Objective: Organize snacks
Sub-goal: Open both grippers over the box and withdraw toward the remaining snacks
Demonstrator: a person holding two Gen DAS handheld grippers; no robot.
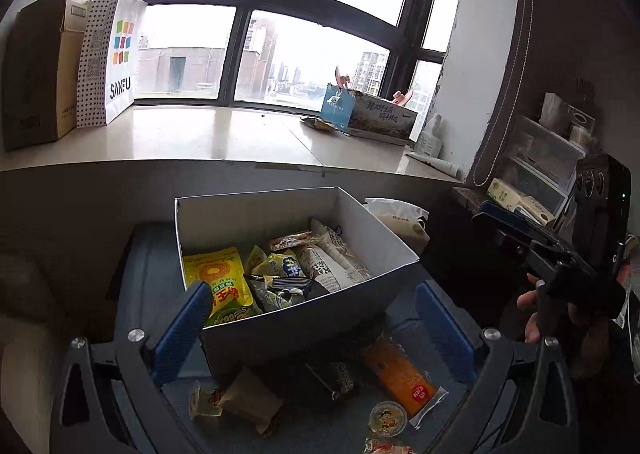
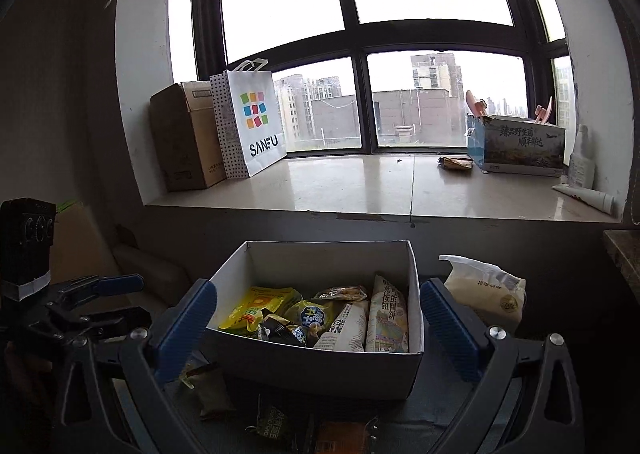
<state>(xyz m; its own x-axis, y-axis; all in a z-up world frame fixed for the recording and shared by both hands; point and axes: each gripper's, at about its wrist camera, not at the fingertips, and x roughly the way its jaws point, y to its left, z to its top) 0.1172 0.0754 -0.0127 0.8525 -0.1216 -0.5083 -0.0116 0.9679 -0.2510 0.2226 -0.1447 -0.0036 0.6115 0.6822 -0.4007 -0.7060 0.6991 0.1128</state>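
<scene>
A white open box (image 1: 288, 330) stands on a dark blue table (image 1: 148, 274) and holds several snack packets, among them a yellow bag (image 1: 220, 282). It also shows in the right wrist view (image 2: 320, 370). Loose snacks lie in front of it: an orange packet (image 1: 400, 374), a small jelly cup (image 1: 387, 418), a brown packet (image 1: 248, 402) and a dark packet (image 2: 276, 428). My left gripper (image 1: 316, 330) is open and empty, fingers either side of the box's near wall. My right gripper (image 2: 316, 330) is open and empty, likewise before the box. The right gripper also shows in the left wrist view (image 1: 520, 230).
A white bag (image 2: 486, 294) stands right of the box. The window sill (image 2: 360, 189) behind carries a cardboard box (image 2: 180, 141), a SANFU paper bag (image 2: 256, 125), a printed carton (image 2: 520, 149), a bottle (image 2: 582, 161) and a tube (image 2: 588, 195). Shelves (image 1: 540, 157) stand at right.
</scene>
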